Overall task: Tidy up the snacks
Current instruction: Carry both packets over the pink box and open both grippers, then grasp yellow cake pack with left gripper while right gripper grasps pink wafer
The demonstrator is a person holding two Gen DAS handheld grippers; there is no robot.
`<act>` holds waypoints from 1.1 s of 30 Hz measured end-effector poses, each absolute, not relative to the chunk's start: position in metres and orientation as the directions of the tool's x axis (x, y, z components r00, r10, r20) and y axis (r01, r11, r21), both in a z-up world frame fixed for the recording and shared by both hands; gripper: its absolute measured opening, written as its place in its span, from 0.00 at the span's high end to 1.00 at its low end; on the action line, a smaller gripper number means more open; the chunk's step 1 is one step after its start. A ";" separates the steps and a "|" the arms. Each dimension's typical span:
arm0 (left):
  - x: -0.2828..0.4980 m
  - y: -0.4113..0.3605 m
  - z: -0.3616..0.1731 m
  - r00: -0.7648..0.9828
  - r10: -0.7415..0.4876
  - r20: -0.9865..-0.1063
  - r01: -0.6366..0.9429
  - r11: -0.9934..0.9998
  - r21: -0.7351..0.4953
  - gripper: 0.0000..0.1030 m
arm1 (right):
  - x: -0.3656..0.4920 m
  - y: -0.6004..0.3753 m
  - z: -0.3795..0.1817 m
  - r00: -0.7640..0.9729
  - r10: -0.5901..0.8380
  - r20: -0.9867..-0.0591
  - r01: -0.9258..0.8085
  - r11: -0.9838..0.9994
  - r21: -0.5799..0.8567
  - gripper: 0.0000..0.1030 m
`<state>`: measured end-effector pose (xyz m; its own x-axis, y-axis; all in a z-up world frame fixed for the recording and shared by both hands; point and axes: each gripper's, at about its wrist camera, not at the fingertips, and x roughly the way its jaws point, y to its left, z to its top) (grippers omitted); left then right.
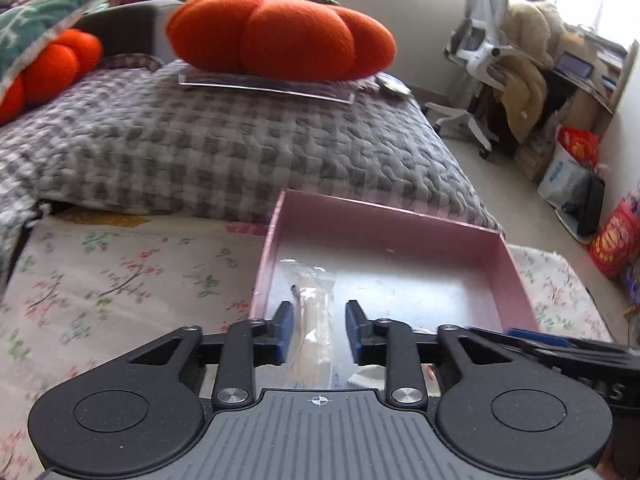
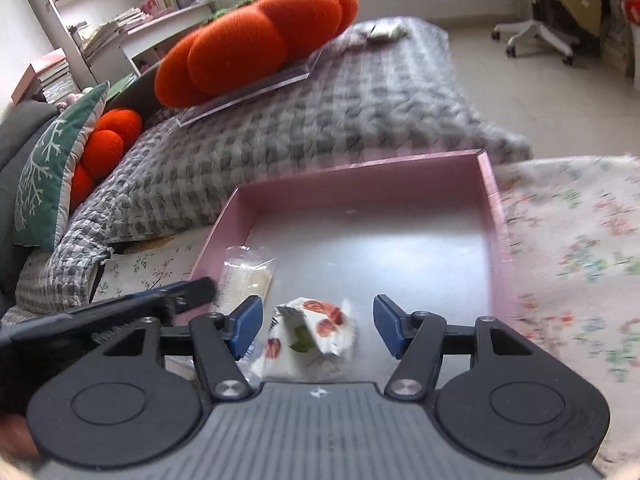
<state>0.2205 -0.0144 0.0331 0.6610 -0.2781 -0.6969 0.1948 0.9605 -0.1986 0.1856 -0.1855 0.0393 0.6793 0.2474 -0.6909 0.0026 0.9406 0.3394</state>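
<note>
A pink open box (image 1: 516,268) (image 2: 490,184) lies on a floral cloth. A clear-wrapped snack (image 1: 316,312) (image 2: 248,276) lies in its near left corner. My left gripper (image 1: 319,330) is open, its blue fingers on either side of that snack and apart from it. A white snack packet with red fruit print (image 2: 312,336) lies in the box's near part. My right gripper (image 2: 318,330) is open wide around the packet without touching it. The left gripper shows at the left of the right wrist view (image 2: 160,300).
A grey checked quilt (image 1: 224,148) lies behind the box, with a large orange pumpkin cushion (image 1: 280,32) on a clear board. A floral cloth (image 1: 100,280) (image 2: 580,240) covers the surface. An office chair (image 1: 480,64) and bags (image 1: 576,168) stand at the right.
</note>
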 end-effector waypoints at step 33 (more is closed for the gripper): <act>0.093 0.005 0.003 0.538 -0.204 -0.818 0.151 0.978 -0.145 0.35 | 0.066 -0.194 0.032 0.599 0.209 -0.773 0.084 0.944 0.320 0.22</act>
<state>0.0933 0.0047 0.0026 0.5379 -0.2044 -0.8179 0.1515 0.9778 -0.1447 0.0663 -0.1941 0.0322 0.5994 0.2093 -0.7726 0.0836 0.9436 0.3205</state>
